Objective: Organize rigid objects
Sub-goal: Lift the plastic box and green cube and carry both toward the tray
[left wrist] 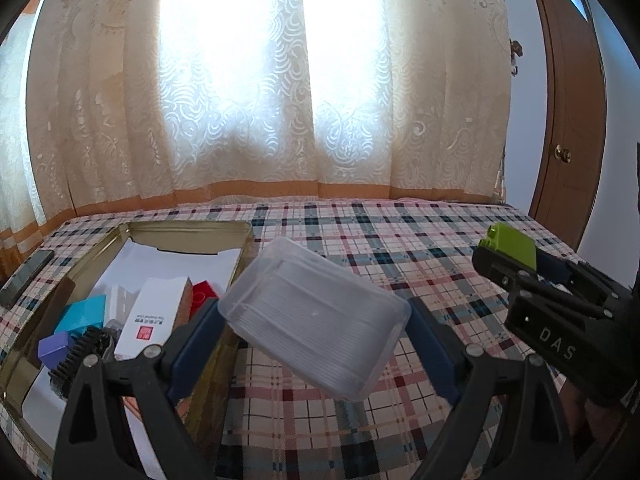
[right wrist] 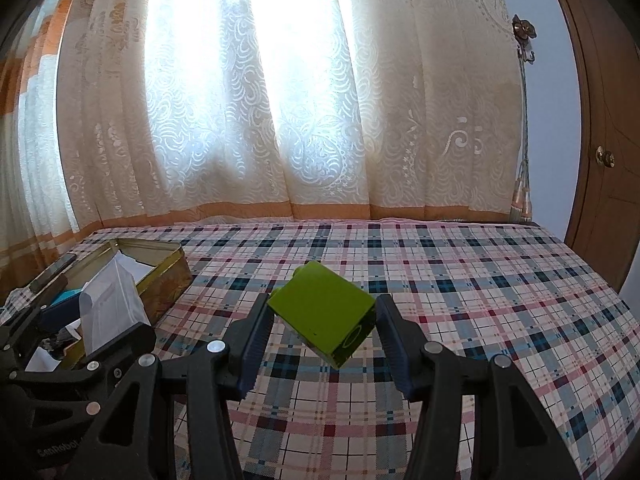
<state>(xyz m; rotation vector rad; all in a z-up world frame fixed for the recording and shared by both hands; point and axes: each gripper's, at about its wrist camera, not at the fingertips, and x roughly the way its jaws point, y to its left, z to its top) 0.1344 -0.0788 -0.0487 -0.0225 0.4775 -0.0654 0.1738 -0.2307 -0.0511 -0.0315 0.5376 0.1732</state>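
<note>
Nearby, gold tin (left wrist: 192,236) holds boxes; phone (left wrist: 24,278) lies beside it.

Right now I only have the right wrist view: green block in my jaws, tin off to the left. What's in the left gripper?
Observer: The left gripper is clamped on a clear plastic box, which is tilted and sits beside the right wall of the tin.
Operator: What's already in the tin?
Observer: A red block, a purple block, a teal box, a white carton and a black comb, all crowded at its near end.
Operator: Room for the green block?
Observer: Probably. The far end shows only white paper lining.
</note>
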